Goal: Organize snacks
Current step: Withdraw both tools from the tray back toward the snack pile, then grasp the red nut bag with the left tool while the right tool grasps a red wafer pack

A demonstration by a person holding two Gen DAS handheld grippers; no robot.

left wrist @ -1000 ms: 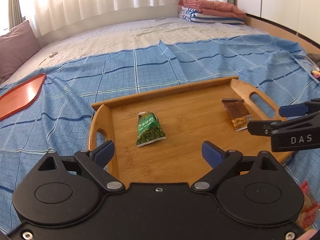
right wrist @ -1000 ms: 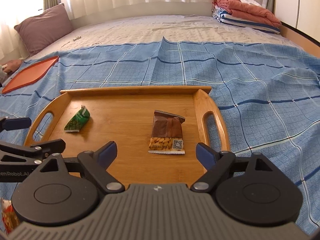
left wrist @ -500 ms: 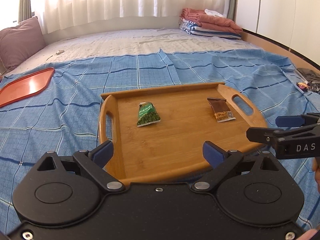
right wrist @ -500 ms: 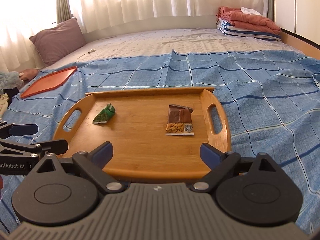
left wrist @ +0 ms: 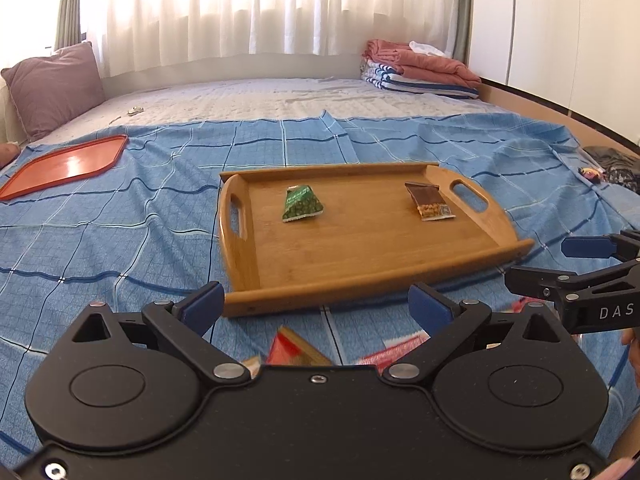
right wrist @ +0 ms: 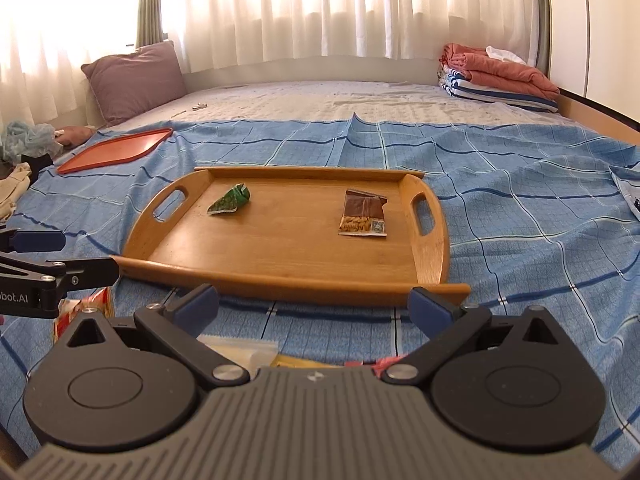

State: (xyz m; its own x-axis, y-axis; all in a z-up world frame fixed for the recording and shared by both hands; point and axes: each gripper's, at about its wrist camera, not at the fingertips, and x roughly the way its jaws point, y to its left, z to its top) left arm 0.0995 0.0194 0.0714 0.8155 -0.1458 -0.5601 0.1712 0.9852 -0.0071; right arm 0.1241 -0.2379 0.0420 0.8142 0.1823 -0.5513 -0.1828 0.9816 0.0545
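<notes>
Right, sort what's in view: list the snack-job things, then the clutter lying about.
Job: wooden handled tray; green pea packet; brown nut packet; red snack wrappers near the camera.
Lying about: flat orange tray; mauve pillow; folded blankets.

My tongs are black with blue pads (left wrist: pixel 202 307). The tray (left wrist: pixel 360 264) is honey-brown bamboo; on it lie a green packet (left wrist: pixel 301 204) and a brown packet (left wrist: pixel 428 201). The sheet (left wrist: pixel 120 220) is light blue, checked with dark and white lines. The far tray (left wrist: pixel 64 166) is orange-red, the pillow (right wrist: pixel 134 78) mauve
</notes>
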